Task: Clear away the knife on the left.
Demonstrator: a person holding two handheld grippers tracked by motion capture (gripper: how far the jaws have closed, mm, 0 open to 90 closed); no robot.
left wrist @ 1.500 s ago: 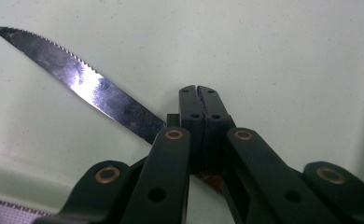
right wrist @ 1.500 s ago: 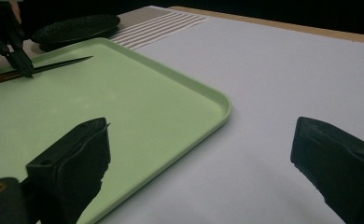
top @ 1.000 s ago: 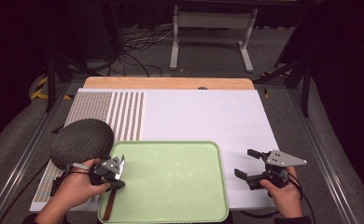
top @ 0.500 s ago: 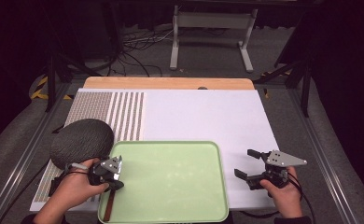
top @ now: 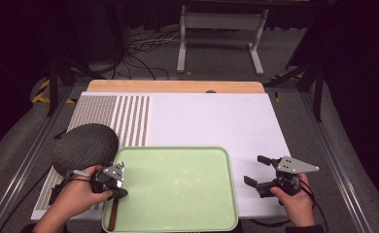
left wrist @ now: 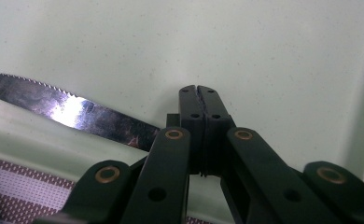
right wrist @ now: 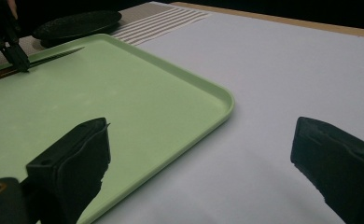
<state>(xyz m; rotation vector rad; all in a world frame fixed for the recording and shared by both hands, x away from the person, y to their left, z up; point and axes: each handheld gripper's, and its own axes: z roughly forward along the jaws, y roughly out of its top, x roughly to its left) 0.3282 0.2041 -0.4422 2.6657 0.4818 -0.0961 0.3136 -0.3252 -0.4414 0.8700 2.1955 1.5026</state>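
Observation:
A serrated knife (left wrist: 77, 109) with a brown handle (top: 112, 218) lies along the left edge of a light green tray (top: 178, 149). My left gripper (top: 122, 182) is over that edge, jaws shut pad to pad (left wrist: 199, 91); the blade passes under the left jaw, not between the pads. In the right gripper view the same gripper's tips (right wrist: 19, 63) sit against the knife (right wrist: 45, 56). My right gripper (top: 254, 170) rests on the white surface just right of the tray, jaws wide open (right wrist: 201, 149) with nothing between them.
A dark round plate (top: 85, 145) sits left of the tray's far corner, on a striped placemat (top: 119, 119). The white tabletop (top: 216, 121) stretches beyond the tray, with a wooden strip at its far edge. Metal rails run along both sides.

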